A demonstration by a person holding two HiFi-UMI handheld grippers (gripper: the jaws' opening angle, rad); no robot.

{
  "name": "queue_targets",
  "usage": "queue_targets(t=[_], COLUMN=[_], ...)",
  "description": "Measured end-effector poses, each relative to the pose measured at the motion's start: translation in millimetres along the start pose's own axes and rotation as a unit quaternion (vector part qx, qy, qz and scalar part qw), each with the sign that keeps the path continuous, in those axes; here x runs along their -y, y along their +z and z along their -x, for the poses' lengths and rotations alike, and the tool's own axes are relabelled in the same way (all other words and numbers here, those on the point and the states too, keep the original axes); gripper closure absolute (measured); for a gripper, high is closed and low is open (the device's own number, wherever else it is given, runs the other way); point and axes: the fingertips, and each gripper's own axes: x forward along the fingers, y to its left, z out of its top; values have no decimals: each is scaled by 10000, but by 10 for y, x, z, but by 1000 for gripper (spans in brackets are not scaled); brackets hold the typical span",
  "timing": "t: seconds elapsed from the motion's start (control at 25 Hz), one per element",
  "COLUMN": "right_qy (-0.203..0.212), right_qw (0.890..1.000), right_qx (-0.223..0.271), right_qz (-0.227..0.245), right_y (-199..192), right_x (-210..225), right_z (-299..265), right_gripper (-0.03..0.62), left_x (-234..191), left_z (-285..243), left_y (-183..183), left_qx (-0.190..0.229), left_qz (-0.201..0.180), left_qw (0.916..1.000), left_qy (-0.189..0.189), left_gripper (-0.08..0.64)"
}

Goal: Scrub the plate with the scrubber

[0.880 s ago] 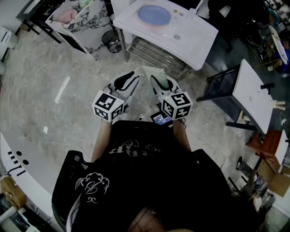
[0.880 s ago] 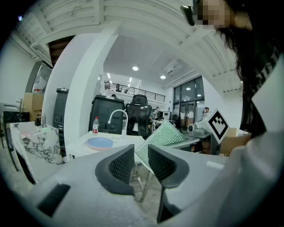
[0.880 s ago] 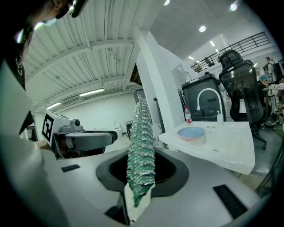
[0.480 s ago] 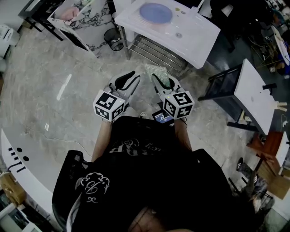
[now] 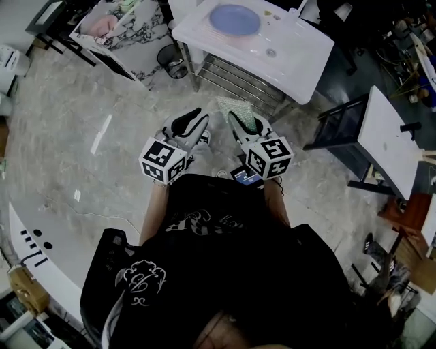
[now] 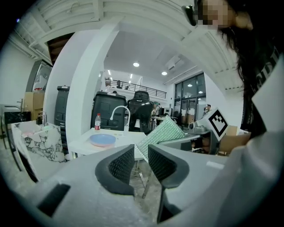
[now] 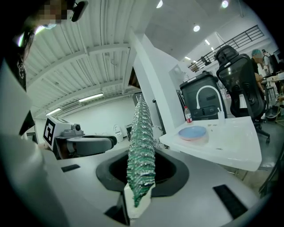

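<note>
Head view shows the plate [image 5: 235,19] on the table [image 5: 300,51], well apart from both grippers. The right gripper [image 5: 240,121] pinches the scrubber [image 5: 230,107]. The left gripper [image 5: 191,121] is spread a little, empty. Scrubbing has probably not begun.

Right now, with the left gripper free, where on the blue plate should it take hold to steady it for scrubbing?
Probably the rim, coming from the person's left. The plate lies flat, face up, on the white table, so only its thin rim gives the open left gripper something to pinch, leaving the centre free for the scrubber in the right gripper.
</note>
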Motion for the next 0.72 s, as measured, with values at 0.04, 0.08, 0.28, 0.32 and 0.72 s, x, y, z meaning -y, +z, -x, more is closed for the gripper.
queue_targets(t=[0.04,0.08,0.28,0.32,0.72], right_qy=[-22,-48,-296,-339,-453], right_qw=[10000,9999,9994,9993,9981], right_qx=[-20,-38,-127,-158,-406], right_qz=[45,87,100,85,135], right_y=[2,6,59,85,440], right_x=[23,58,331,381,560], right_z=[-39,-76,-333,-429,-1592], right_gripper=[506,506,506,506,506], left_x=[-47,-88,-324,-409,-1564], left_z=[-41,-95,-425,-481,-852], left_y=[1,4,56,75,349], left_qx=[8,14,5,-26,-79], left_qz=[14,23,-28,-64,-254], left_qw=[10000,10000,9994,9992,9981], left_qy=[-35,-76,-357,-394,-553], left_gripper=[469,469,469,469,469])
